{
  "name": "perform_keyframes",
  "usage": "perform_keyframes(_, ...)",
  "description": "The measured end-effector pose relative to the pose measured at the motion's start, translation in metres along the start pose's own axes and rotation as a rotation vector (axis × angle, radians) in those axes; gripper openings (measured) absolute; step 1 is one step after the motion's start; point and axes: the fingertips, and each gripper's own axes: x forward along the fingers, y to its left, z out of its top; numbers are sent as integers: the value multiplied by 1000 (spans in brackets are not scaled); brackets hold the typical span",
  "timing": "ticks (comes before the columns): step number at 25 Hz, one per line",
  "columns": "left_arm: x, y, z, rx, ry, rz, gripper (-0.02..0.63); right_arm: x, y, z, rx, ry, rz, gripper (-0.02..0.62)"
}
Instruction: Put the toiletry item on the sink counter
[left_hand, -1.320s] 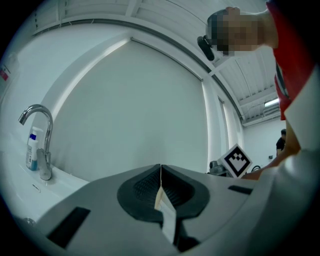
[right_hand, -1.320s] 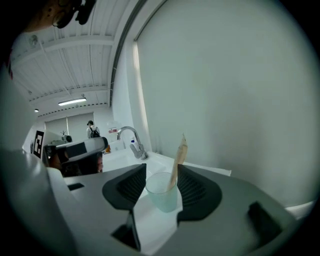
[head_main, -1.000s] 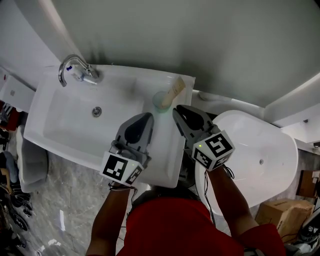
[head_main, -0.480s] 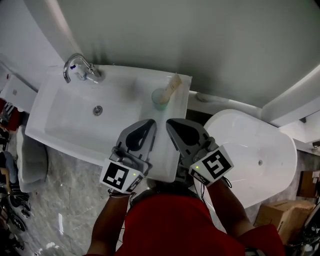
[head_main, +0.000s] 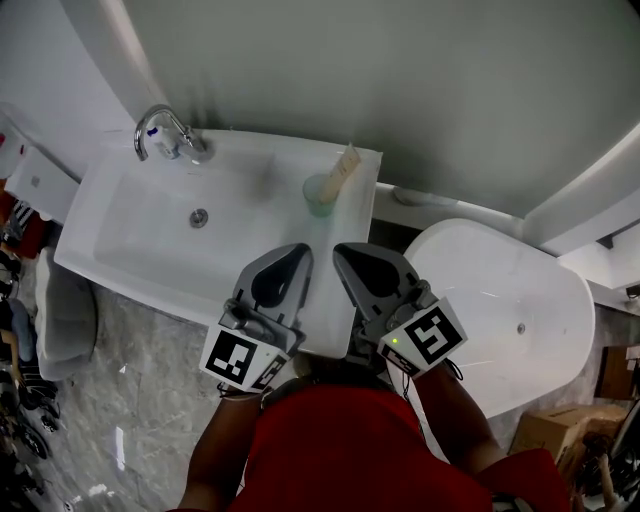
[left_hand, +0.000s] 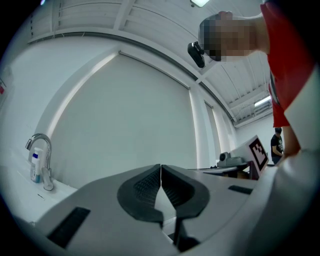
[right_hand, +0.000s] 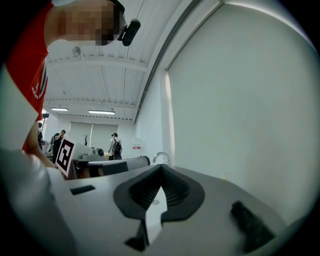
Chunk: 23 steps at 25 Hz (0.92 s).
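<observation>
Left gripper (head_main: 294, 254) and right gripper (head_main: 346, 254) hover empty, jaws pressed together. Beyond them a tube (head_main: 345, 168) leans in a green cup (head_main: 319, 196) on the white sink counter (head_main: 345, 232), beside the basin (head_main: 150, 230); the grey wall (head_main: 400, 80) rises behind.

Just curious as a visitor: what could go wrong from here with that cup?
The toiletry item leans out of the green cup near the sink counter's right edge: a nudge might tip it off. The left hand-held gripper and the right hand-held gripper are both shut and empty, so neither could catch it.
</observation>
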Motion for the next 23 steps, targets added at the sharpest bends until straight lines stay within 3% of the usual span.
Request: perform_keyframes(23,-9,-6,4,14,2,-4,18,-4,11,0,2,4,22,28)
